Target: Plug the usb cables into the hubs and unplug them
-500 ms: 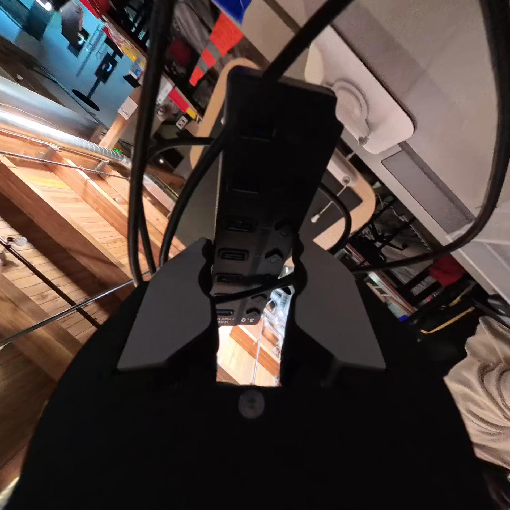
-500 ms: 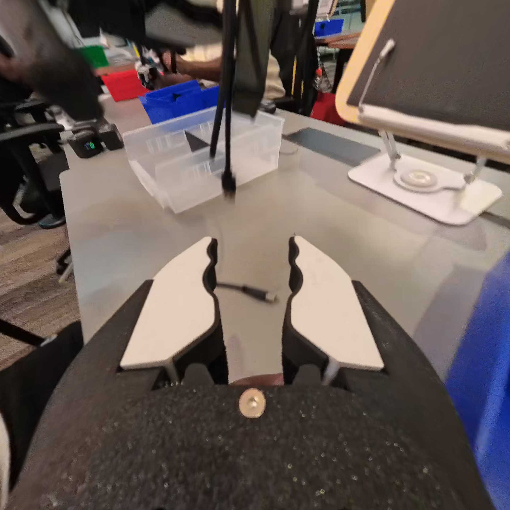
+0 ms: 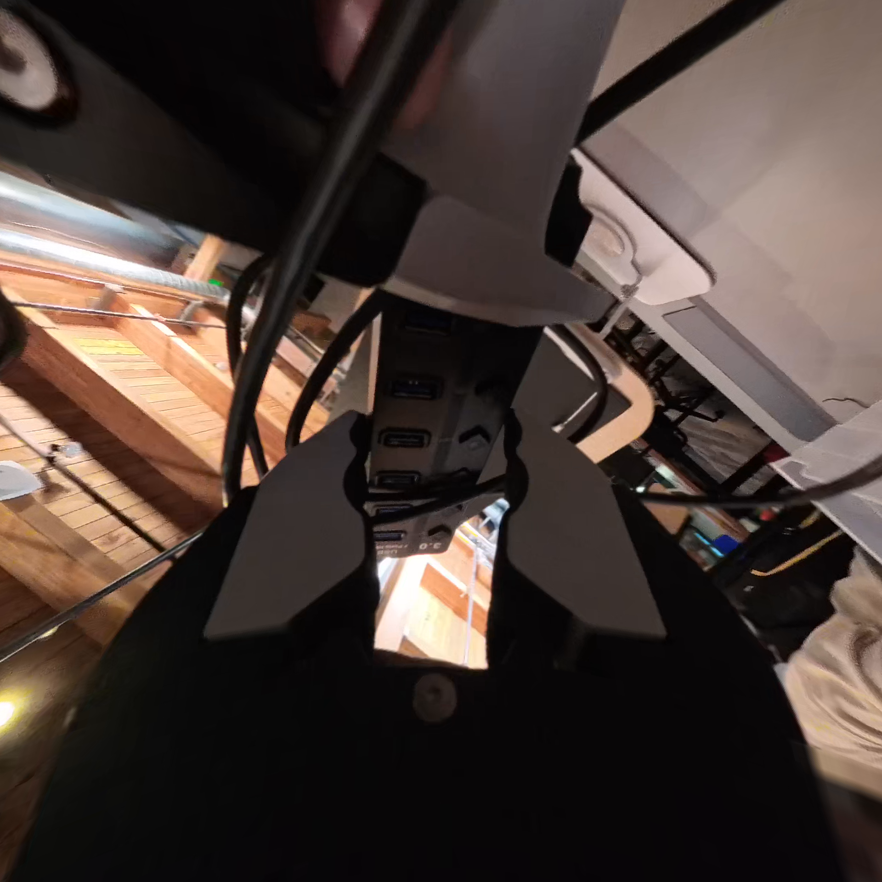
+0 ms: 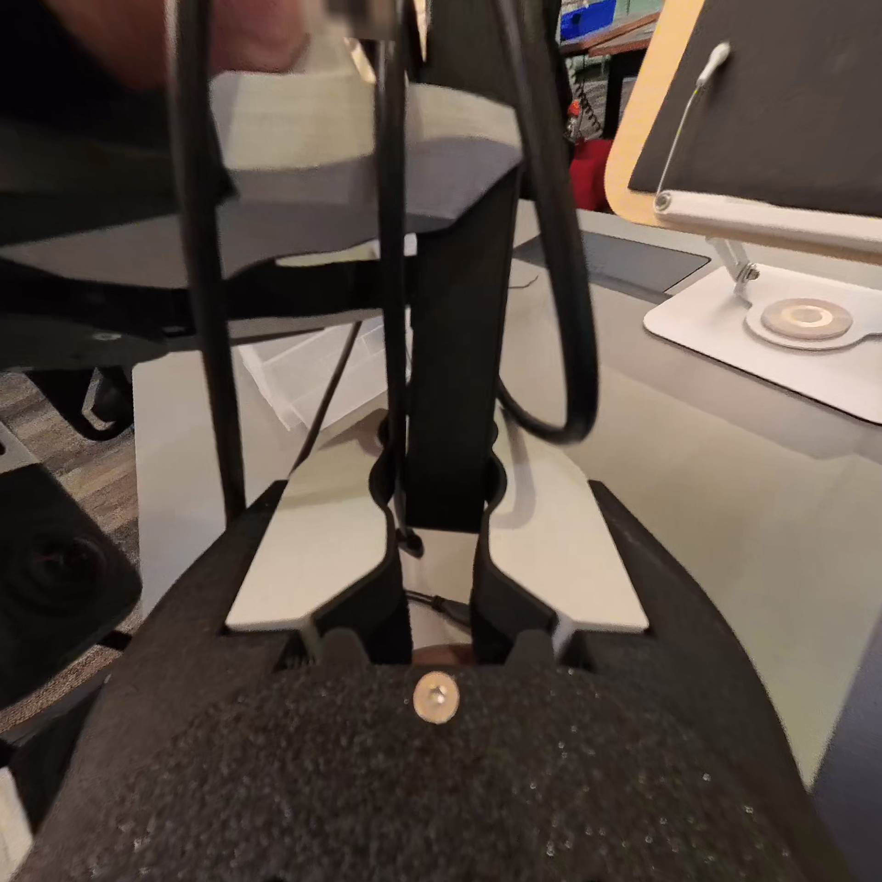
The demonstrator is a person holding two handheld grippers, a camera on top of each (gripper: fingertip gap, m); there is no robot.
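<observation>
Standing upright between both hand-held grippers: hub (image 3: 432, 429).

The left wrist view tilts steeply upward at close range toward wooden ceiling beams (image 3: 119, 382). The right wrist view looks level across the table (image 4: 668, 477). Both share the black hub (image 3: 439, 429), seen from opposite ends.
</observation>
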